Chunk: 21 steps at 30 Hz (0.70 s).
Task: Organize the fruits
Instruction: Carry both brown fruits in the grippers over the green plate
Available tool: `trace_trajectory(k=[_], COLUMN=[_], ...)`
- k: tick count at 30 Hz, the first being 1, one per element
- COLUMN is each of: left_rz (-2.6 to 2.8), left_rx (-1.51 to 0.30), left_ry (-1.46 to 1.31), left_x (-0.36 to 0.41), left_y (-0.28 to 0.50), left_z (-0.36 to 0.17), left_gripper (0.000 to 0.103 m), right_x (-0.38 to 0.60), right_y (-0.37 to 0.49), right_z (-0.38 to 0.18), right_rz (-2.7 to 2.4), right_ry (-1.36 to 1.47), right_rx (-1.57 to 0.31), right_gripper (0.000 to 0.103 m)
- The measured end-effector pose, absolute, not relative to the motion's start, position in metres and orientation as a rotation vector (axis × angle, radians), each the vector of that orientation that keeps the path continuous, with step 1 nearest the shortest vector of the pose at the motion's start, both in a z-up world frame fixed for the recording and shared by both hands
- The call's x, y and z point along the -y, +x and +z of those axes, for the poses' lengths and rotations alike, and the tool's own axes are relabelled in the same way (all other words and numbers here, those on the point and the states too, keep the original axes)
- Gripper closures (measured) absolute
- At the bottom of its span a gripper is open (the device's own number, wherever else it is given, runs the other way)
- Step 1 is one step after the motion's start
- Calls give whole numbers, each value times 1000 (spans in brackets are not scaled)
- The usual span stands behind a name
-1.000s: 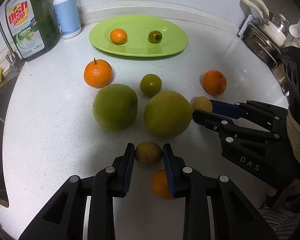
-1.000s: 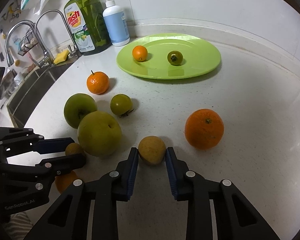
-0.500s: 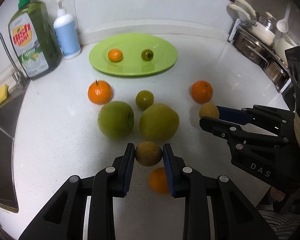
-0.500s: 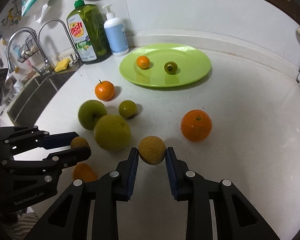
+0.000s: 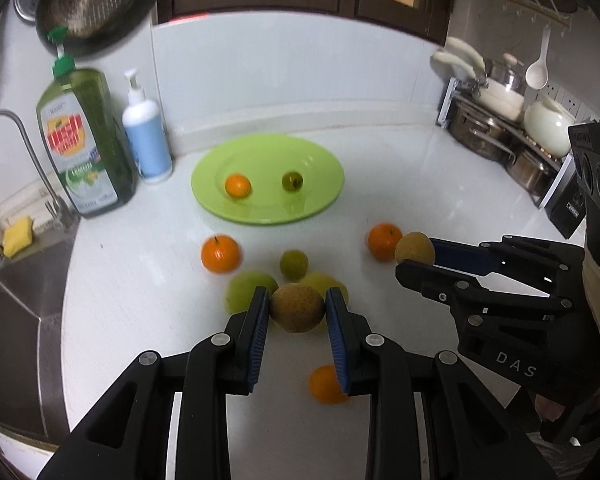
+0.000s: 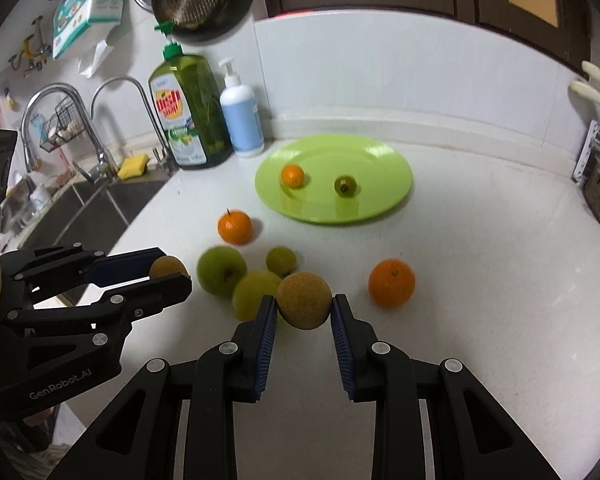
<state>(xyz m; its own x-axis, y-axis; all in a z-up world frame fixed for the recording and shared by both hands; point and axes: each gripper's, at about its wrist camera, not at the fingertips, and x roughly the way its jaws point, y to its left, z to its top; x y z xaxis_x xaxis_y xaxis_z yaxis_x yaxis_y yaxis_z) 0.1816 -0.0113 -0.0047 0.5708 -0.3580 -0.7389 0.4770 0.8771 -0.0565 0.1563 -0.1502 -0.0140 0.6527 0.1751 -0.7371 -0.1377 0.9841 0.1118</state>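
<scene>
Left wrist view: the left gripper (image 5: 297,310) has its jaws pinching a brown russet fruit (image 5: 297,307), held clear above the white bench (image 5: 140,300). Below and behind it lie two large green fruits (image 5: 249,287), partly hidden, a small green fruit (image 5: 293,264), a stemmed mandarin (image 5: 221,254) and an orange (image 5: 383,241). Another orange fruit (image 5: 325,384) lies on the bench under the right-hand finger. The green plate (image 5: 320,192) near the wall carries a small orange fruit (image 5: 238,185) and a small dark green fruit (image 5: 292,180), apart from each other. To the right, the right gripper (image 5: 416,258) pinches a second brownish fruit (image 5: 414,248).

Right wrist view: the right gripper (image 6: 304,308) has its jaws pressed against the brownish fruit (image 6: 304,300), lifted off the bench (image 6: 480,280). The orange (image 6: 391,283) sits just right of it. The left gripper (image 6: 172,274) holds its russet fruit (image 6: 168,267) at the left. A dish soap bottle (image 6: 188,120) and a blue pump bottle (image 6: 242,120) stand beside the plate (image 6: 380,184), by the sink (image 6: 80,220).
</scene>
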Motion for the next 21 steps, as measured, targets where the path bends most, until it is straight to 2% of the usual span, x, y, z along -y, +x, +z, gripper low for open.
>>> trace_trajectory(k=[21], left_rz=[-486], left_rx=[-717], left_ry=[132], left_x=[16], left_y=[245], left_z=[31], left_gripper=[74], right_x=[151], right_y=[215], right_z=[29], right_rz=[145], right_ry=[67], right_rx=[-709], right_gripper=[74])
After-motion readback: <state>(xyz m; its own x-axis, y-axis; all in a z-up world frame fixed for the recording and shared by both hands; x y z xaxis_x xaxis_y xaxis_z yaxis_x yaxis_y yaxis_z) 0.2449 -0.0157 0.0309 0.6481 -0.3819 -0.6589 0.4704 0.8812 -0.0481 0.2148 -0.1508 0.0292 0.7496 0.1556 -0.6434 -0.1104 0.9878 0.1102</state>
